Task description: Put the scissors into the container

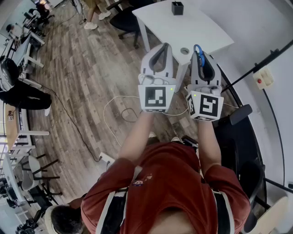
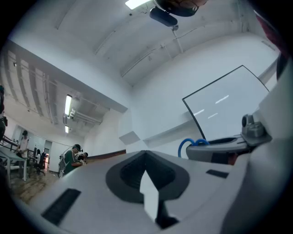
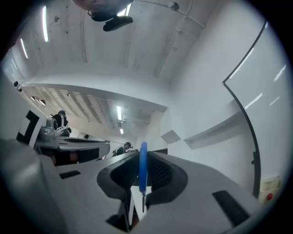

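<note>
In the head view both grippers are held up side by side over the near corner of the white table (image 1: 201, 27). My right gripper (image 1: 200, 51) is shut on the blue-handled scissors (image 1: 198, 57), whose handle loop sticks out past the jaw tips. In the right gripper view the scissors (image 3: 143, 164) stand edge-on between the jaws of the right gripper (image 3: 139, 185). My left gripper (image 1: 161, 48) is shut with nothing in it, its jaw tips meeting in its own view (image 2: 146, 157). A small black container (image 1: 177, 7) stands at the table's far end.
A small round grey object (image 1: 184, 50) lies on the table near the grippers. Black office chairs stand behind the table (image 1: 126, 20) and at my right (image 1: 240, 116). A pale cable (image 1: 114, 107) loops over the wooden floor. Both gripper views point up at ceiling and wall.
</note>
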Tool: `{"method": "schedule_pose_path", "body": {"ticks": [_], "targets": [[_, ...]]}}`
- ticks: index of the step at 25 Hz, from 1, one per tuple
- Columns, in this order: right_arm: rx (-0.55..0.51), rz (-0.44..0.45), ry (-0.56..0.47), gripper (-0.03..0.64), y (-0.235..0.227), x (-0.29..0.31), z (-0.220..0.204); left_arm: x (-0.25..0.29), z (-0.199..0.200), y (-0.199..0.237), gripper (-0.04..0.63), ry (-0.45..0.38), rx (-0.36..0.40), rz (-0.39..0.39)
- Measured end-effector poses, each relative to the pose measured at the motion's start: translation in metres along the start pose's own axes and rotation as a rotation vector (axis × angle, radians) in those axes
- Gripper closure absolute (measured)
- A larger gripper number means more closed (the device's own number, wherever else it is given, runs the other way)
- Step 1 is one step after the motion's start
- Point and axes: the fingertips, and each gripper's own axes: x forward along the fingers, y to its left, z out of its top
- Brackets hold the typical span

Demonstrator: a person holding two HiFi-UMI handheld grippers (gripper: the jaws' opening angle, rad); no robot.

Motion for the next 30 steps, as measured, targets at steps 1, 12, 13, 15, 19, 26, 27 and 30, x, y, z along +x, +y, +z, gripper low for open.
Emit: {"method": "schedule_pose_path", "body": {"ticks": [1, 12, 13, 15, 19, 26, 27, 30], "targets": [[0.0, -0.001, 0.001, 0.558, -0.001, -0.002, 0.0, -0.001, 0.003, -0.002, 0.583, -0.003, -0.001, 0.002], [0.004, -0.018, -0.006, 0.558, -0.004, -0.004, 0.001, -0.003, 0.003, -0.005, 0.583, -0.01, 0.009, 0.004], [0.01, -0.02, -0.006, 0.558, -0.003, -0.003, 0.001, -0.003, 0.001, -0.003, 0.583, -0.01, 0.013, 0.002], [0.019, -0.023, -0.007, 0.558, -0.003, 0.0, -0.001, -0.003, -0.001, 0.001, 0.583, -0.015, -0.008, 0.013], [0.024, -0.032, -0.004, 0.558, 0.001, 0.005, -0.006, -0.005, -0.004, 0.015, 0.583, -0.011, -0.007, 0.027], [0.031, -0.037, 0.002, 0.558, 0.023, 0.02, -0.01, -0.01, -0.016, 0.045, 0.583, -0.006, -0.002, 0.019], [0.028, -0.035, 0.003, 0.558, 0.027, 0.023, -0.01, -0.011, -0.016, 0.05, 0.583, -0.006, -0.008, 0.023], [0.023, -0.03, 0.002, 0.558, 0.043, 0.03, -0.012, -0.016, -0.018, 0.067, 0.583, -0.012, -0.045, 0.042]]}}
